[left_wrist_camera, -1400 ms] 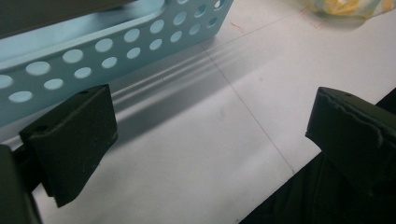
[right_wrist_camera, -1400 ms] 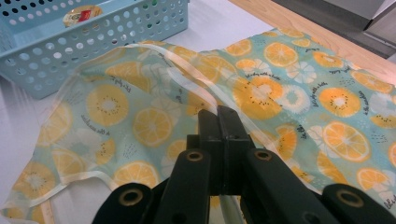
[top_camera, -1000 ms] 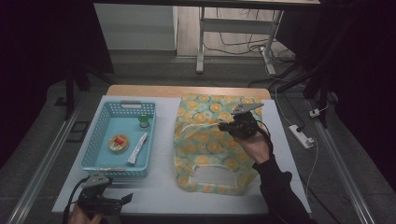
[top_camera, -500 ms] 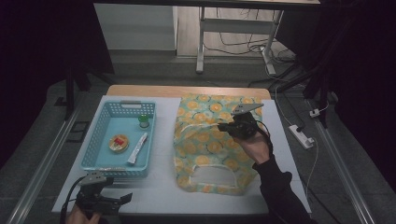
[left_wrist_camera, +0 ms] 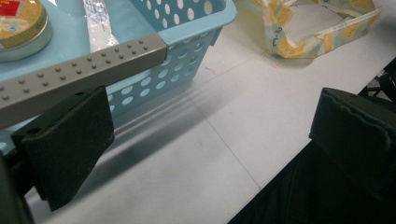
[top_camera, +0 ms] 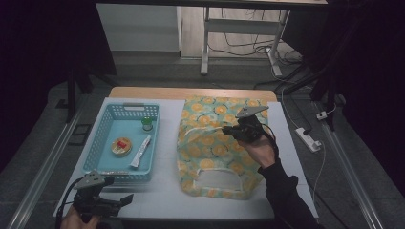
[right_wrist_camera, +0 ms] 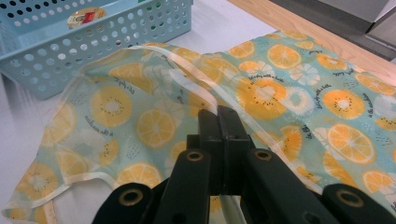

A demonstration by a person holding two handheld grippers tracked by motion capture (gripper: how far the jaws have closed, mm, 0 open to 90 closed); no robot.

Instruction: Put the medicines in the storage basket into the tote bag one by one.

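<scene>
The fruit-print bag lies flat on the white counter, right of the blue basket. The right gripper is over the bag's middle, fingers fully closed & pinching the cream strap of the bag, lifted a bit. The left gripper is at the near left edge of the counter, just near the basket's near wall, fingers wide apart w/ nothing between. In the basket: round tin, white tube, small green-cap jar
</scene>
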